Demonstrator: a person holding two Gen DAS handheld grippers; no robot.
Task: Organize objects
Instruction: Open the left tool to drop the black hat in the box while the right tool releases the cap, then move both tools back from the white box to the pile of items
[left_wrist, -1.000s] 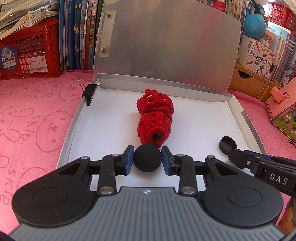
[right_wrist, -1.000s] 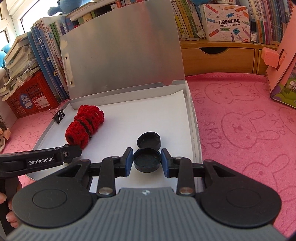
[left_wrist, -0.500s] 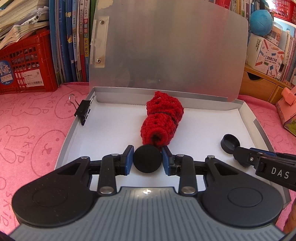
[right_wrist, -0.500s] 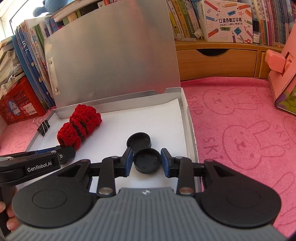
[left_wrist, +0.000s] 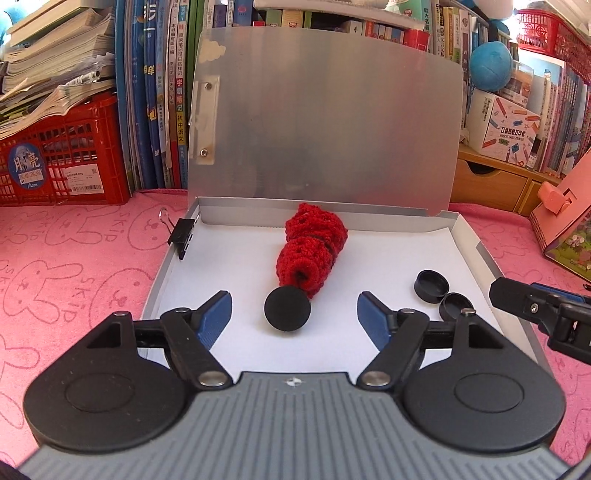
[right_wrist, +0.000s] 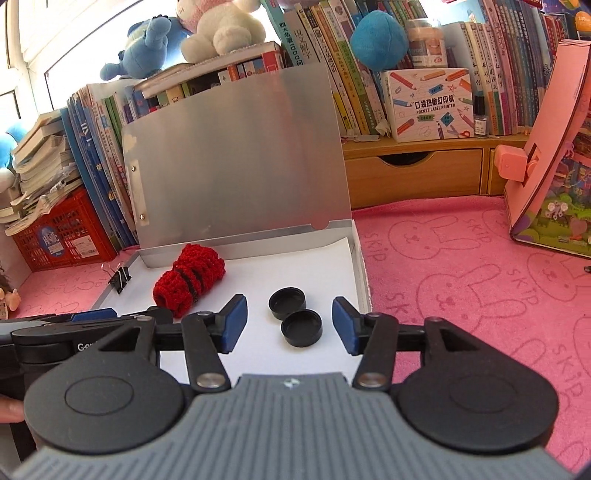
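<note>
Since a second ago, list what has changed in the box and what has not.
Both grippers let go. The left gripper has just been opening off the black ball, which now lies free between its jaws. The right gripper has just been opening off the near black cap, now lying beside the other cap. The red crochet piece, binder clip and box lid stayed put.

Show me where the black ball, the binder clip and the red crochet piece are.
black ball (left_wrist: 287, 309), left wrist view, centre.
binder clip (left_wrist: 181, 232), left wrist view, black body.
red crochet piece (right_wrist: 190, 277), right wrist view, middle.
</note>
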